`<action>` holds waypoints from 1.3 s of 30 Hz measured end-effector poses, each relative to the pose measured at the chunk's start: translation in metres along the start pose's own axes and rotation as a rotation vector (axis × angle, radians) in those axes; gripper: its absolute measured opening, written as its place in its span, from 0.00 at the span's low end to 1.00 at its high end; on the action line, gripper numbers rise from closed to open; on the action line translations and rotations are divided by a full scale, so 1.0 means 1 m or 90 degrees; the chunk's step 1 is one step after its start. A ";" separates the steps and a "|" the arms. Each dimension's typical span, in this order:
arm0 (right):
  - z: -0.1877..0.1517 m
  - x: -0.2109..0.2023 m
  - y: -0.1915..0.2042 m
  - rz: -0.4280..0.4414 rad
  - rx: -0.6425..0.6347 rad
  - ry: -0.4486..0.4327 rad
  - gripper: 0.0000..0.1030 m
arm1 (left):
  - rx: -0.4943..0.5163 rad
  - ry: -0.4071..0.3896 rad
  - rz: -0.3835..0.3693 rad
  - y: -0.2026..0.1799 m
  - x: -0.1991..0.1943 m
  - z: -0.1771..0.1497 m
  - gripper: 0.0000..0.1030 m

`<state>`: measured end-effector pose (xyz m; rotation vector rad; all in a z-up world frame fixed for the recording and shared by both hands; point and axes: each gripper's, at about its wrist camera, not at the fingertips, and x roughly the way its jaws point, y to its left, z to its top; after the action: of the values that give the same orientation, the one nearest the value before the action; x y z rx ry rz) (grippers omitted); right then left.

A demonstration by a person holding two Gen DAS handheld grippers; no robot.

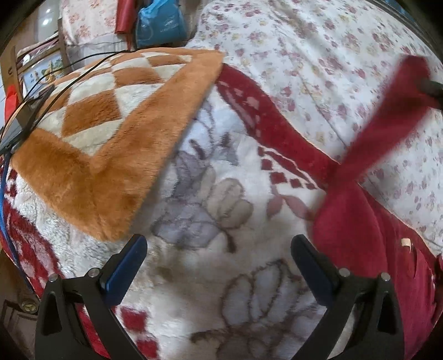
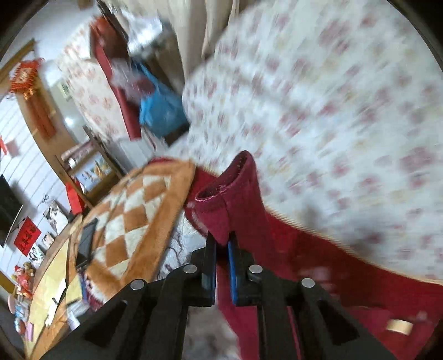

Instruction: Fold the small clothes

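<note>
The small dark-red knit garment (image 2: 238,199) lies just right of the left gripper (image 1: 218,265) and rises ahead of the right gripper (image 2: 221,249), which pinches it near a hemmed opening, apparently to lift a sleeve or leg for folding. The left one hovers spread and empty over the white floral plush blanket (image 1: 193,193). Only the right wrist view shows the pinch; the left shows the garment's body resting down.

Nothing legible here — the print on the blue bag (image 1: 159,23) and the red wall hangings (image 2: 27,236) is too blurred.
</note>
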<state>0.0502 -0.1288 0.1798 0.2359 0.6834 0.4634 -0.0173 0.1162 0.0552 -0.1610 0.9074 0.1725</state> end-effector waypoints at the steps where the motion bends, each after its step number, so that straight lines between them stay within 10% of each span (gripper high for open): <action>1: -0.004 -0.029 -0.010 -0.009 0.011 -0.016 0.08 | 0.009 0.001 0.001 -0.006 -0.001 -0.002 1.00; 9: -0.081 -0.196 -0.128 -0.155 0.151 -0.052 0.08 | 0.093 -0.035 -0.021 -0.055 -0.021 -0.021 1.00; 13: -0.148 -0.205 -0.183 -0.225 0.222 0.016 0.08 | 0.161 -0.050 -0.015 -0.080 -0.026 -0.033 1.00; 17: -0.201 -0.182 -0.211 -0.419 0.163 0.139 0.11 | 0.193 -0.035 -0.007 -0.092 -0.019 -0.042 1.00; 20: -0.211 -0.190 -0.223 -0.473 0.208 0.147 0.33 | 0.201 -0.016 -0.013 -0.092 -0.014 -0.047 1.00; 27: -0.166 -0.155 -0.154 -0.265 0.134 0.081 0.65 | 0.195 0.017 -0.051 -0.090 -0.012 -0.048 1.00; 35: -0.108 0.032 -0.071 -0.030 -0.046 0.237 0.66 | 0.234 0.043 -0.127 -0.098 -0.018 -0.060 1.00; 39: -0.115 0.095 -0.075 -0.052 -0.070 0.328 0.58 | 0.206 0.084 -0.146 -0.094 0.003 -0.057 1.00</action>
<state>0.0646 -0.1416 0.0140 -0.0201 1.1622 0.4863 -0.0393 0.0131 0.0241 0.0262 1.0278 -0.2001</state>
